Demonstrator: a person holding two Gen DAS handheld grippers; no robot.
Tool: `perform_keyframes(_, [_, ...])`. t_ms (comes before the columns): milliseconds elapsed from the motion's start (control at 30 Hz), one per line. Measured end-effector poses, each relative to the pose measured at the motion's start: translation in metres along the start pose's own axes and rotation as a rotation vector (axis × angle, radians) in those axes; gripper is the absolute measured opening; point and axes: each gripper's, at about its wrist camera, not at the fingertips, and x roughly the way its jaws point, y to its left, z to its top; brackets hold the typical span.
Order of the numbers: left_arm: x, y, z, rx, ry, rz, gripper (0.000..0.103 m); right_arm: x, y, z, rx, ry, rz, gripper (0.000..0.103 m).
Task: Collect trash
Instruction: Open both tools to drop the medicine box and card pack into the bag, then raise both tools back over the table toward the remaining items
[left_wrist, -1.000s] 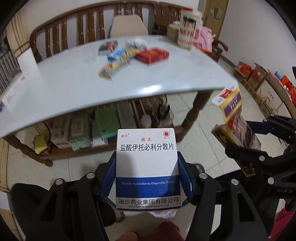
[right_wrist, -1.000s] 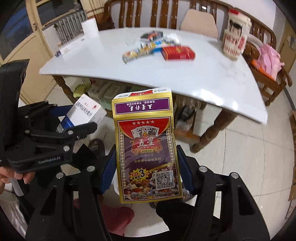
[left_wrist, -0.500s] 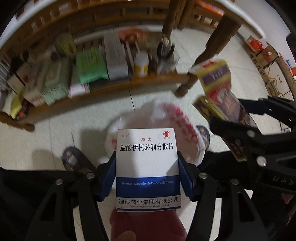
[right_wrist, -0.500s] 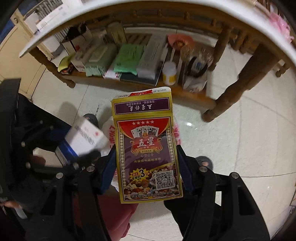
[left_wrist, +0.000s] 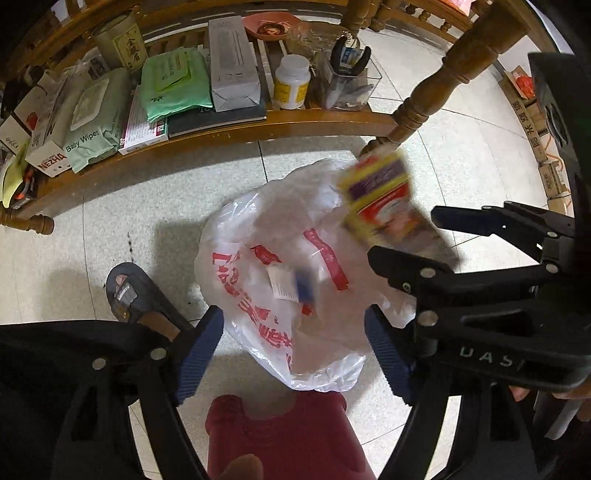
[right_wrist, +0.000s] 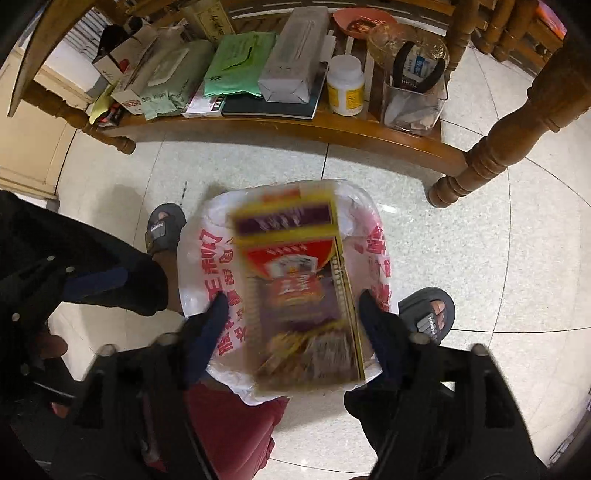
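Note:
A white plastic trash bag with red print (left_wrist: 280, 266) lies open on the floor below both grippers. My left gripper (left_wrist: 293, 350) is open and empty above it; the white and blue medicine box (left_wrist: 291, 286) shows blurred inside the bag. My right gripper (right_wrist: 290, 325) has its jaws spread; the yellow playing-card box (right_wrist: 295, 280) is blurred between them, apart from the pads, over the bag (right_wrist: 373, 236). It also shows in the left wrist view (left_wrist: 380, 199) ahead of the right gripper (left_wrist: 424, 236).
A low wooden shelf (left_wrist: 221, 129) under the table holds wipes packs, boxes, a white bottle (left_wrist: 291, 81) and a clear holder. A turned table leg (right_wrist: 498, 147) stands at right. Sandalled feet (right_wrist: 428, 314) flank the bag on the tiled floor.
Both grippers have tipped down from the table to the bag. My left gripper opened and the medicine box dropped into the bag. My right gripper opened and the card box is falling.

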Motion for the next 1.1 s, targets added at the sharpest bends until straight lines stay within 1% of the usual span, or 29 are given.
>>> perform_keyframes(33, [0.001,0.002,0.0,-0.004,-0.001,0.005,0.08,0.002,-0.001,0.001,0.007,0.005,-0.004,0.082])
perform_keyframes(67, [0.002,0.004,0.0,-0.007,-0.002,0.006,0.087,0.003,-0.003,0.001,0.016,0.007,-0.014,0.088])
perform_keyframes(200, [-0.001,0.004,-0.001,-0.01,-0.012,0.007,0.089,0.005,-0.005,0.001,0.015,0.008,-0.006,0.089])
perform_keyframes(333, [-0.009,0.004,0.001,-0.011,-0.037,0.014,0.09,-0.004,-0.007,0.0,0.04,-0.01,0.006,0.089])
perform_keyframes(400, [-0.018,0.006,0.003,-0.013,-0.064,0.014,0.091,-0.017,-0.008,-0.002,0.053,-0.034,0.026,0.089])
perform_keyframes(500, [-0.039,0.009,0.005,-0.015,-0.117,0.019,0.094,-0.049,-0.006,-0.004,0.058,-0.098,0.042,0.089])
perform_keyframes(567, [-0.054,0.011,0.005,-0.019,-0.155,0.025,0.095,-0.065,-0.004,-0.004,0.054,-0.125,0.036,0.091])
perform_keyframes(733, [-0.081,0.015,0.006,-0.024,-0.219,0.014,0.095,-0.106,0.005,-0.005,0.037,-0.195,0.02,0.092])
perform_keyframes(933, [-0.116,0.017,0.005,-0.016,-0.296,0.009,0.095,-0.142,0.015,-0.006,0.019,-0.252,0.006,0.092])
perform_keyframes(1100, [-0.146,0.017,0.009,0.002,-0.365,0.019,0.095,-0.178,0.025,-0.006,0.006,-0.306,-0.009,0.092])
